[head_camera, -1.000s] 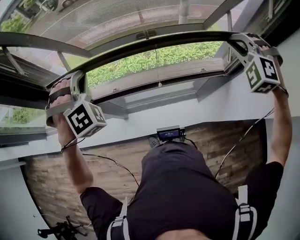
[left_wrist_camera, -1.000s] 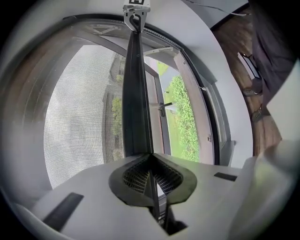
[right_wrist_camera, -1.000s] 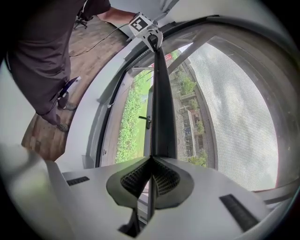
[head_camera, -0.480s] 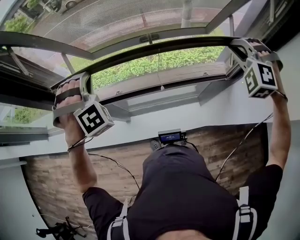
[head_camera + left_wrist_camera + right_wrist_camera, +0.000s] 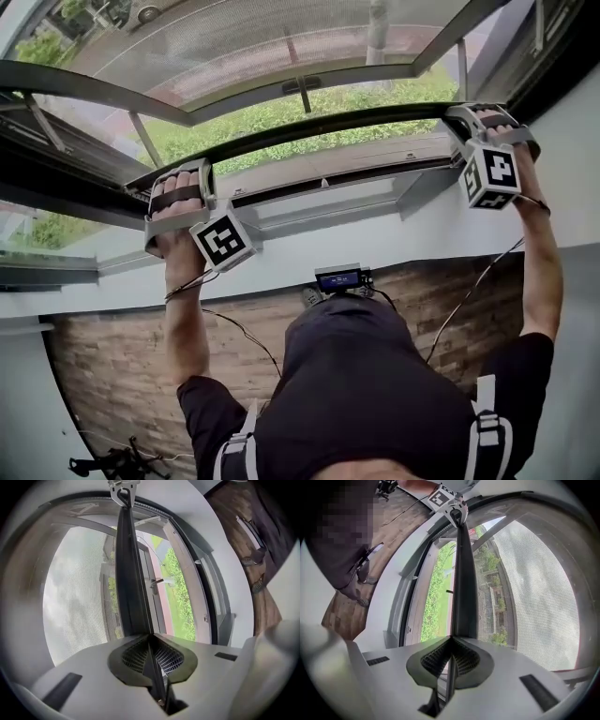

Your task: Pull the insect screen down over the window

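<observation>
The insect screen's dark pull bar point(image 5: 319, 127) runs across the window opening, with grey mesh point(image 5: 234, 37) stretched above it. My left gripper point(image 5: 176, 178) holds the bar near its left end. Its jaws are opening, with the bar's thin edge point(image 5: 129, 573) still pinched between the pads point(image 5: 140, 653). My right gripper point(image 5: 467, 120) is shut on the bar's right end. In the right gripper view the bar point(image 5: 464, 573) runs straight away from the jaws, with mesh point(image 5: 529, 588) beside it. A gap with greenery point(image 5: 309, 108) shows below the bar.
The window's lower frame and sill point(image 5: 319, 202) lie just under the bar, with white wall point(image 5: 281, 253) beneath. Open sashes stand at the left point(image 5: 56, 159) and right point(image 5: 553, 47). Cables point(image 5: 234, 328) trail from the grippers over a wooden floor point(image 5: 122, 375).
Both grippers have come down with the pull bar, closer to the sill. More mesh shows above the bar and the open gap below has narrowed.
</observation>
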A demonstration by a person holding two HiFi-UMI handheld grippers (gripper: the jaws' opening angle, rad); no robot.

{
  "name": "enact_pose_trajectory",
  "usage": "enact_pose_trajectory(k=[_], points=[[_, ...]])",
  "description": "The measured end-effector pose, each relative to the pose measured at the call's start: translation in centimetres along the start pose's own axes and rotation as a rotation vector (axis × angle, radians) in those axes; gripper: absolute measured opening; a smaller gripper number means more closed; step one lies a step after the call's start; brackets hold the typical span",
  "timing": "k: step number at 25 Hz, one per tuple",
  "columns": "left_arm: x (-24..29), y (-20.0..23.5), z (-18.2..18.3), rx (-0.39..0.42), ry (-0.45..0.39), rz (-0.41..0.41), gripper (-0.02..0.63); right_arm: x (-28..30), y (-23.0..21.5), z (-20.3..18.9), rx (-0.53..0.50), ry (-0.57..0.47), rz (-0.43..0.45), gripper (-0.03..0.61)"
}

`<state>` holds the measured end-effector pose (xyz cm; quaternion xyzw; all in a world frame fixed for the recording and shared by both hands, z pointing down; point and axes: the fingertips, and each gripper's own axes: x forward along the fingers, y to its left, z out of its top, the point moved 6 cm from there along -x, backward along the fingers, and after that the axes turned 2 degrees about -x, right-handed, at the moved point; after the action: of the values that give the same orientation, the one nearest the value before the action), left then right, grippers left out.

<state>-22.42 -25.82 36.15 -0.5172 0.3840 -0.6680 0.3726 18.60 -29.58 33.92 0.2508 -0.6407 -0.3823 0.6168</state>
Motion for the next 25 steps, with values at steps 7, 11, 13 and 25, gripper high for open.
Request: enact_pose_trajectory(k=[7, 11, 13, 25], points=[[-1.0, 1.7, 7.7, -0.018, -0.136, 0.107, 0.032, 0.1, 0.0, -0.2, 0.002, -0.006, -0.001, 0.015], [-1.1, 2.9, 9.2, 0.029, -0.077, 0.134, 0.034, -0.2, -0.2, 0.0, 0.022, -0.017, 0.0, 0.015], [-1.0, 3.0, 9.4, 0.013, -0.073, 0.108, 0.032, -0.2, -0.2, -0.1, 0.034, -0.027, -0.014, 0.015], [-1.0, 3.5, 9.2, 0.024, -0.04, 0.049, 0.031, 0.4, 7.6, 11.7, 0.549, -0.476, -0.019, 0.037]])
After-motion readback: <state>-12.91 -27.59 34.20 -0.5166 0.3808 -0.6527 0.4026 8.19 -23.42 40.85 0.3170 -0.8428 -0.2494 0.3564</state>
